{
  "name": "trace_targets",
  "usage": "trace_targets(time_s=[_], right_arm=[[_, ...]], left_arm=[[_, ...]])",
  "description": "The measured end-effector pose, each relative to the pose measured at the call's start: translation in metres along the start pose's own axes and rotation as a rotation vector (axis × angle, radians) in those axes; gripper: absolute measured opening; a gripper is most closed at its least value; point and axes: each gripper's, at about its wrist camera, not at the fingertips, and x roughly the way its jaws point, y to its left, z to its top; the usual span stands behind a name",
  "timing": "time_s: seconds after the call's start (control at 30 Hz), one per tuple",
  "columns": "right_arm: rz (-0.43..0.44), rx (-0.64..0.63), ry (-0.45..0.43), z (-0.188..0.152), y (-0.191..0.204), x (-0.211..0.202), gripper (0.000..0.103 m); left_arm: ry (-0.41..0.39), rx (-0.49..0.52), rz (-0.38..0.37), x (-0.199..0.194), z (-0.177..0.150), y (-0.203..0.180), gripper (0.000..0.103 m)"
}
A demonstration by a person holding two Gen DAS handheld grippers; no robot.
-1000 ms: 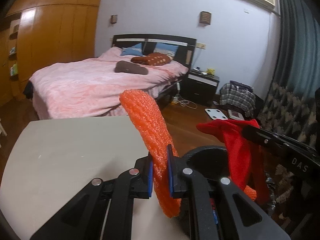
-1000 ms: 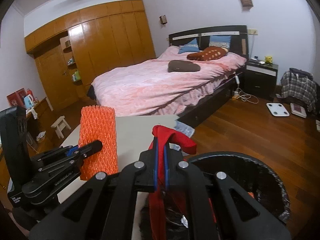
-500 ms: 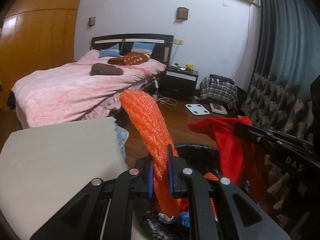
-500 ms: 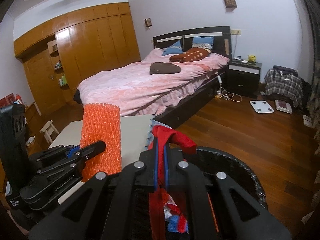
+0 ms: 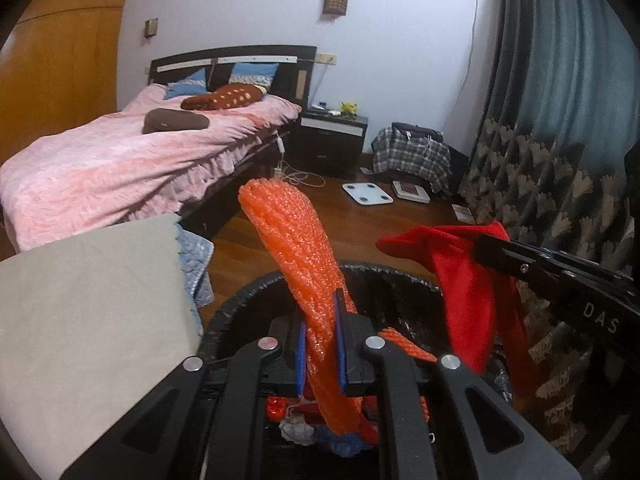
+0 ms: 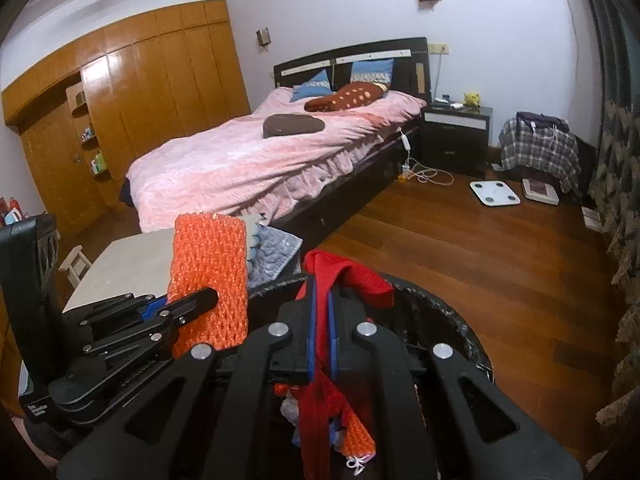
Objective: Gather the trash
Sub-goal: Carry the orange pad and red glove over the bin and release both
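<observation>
My left gripper point(image 5: 320, 344) is shut on an orange foam net sleeve point(image 5: 296, 248), held upright over a black-lined trash bin point(image 5: 240, 304). The sleeve point(image 6: 208, 280) and left gripper point(image 6: 188, 308) also show in the right wrist view. My right gripper point(image 6: 320, 336) is shut on a red cloth point(image 6: 344, 276) that hangs into the bin point(image 6: 448, 312). The red cloth point(image 5: 464, 280) shows at the right of the left wrist view. Orange, red and blue scraps lie inside the bin.
A beige table point(image 5: 80, 312) stands left of the bin, with a blue-grey cloth point(image 5: 196, 256) at its edge. A pink bed point(image 6: 260, 160), a nightstand point(image 6: 456, 132), a white scale point(image 6: 494, 193) and wooden wardrobes point(image 6: 140, 100) lie beyond. A patterned curtain point(image 5: 540, 184) hangs at the right.
Both grippers have moved right, off the table to above the bin, still holding the sleeve and the cloth. The bin's inside and its scraps have come into view.
</observation>
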Motion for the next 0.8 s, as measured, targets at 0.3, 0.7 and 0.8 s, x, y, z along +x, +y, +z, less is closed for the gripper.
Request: trace_targets(time_s=[0.3, 0.7, 0.8], right_arm=[[-0.007, 0.022, 0.046, -0.014, -0.014, 0.024, 0.004], [-0.052, 0.032, 0.154, -0.029, -0.022, 0.05, 0.044], [-0.056, 0.032, 0.159, -0.032, -0.021, 0.049, 0.049]], left_arm=[[0.032, 0.011, -0.005, 0.027, -0.009, -0.001, 0.011], [0.086, -0.015, -0.022, 0.045, -0.019, 0.01, 0.038], [0.085, -0.021, -0.008, 0.042, -0.021, 0.014, 0.044]])
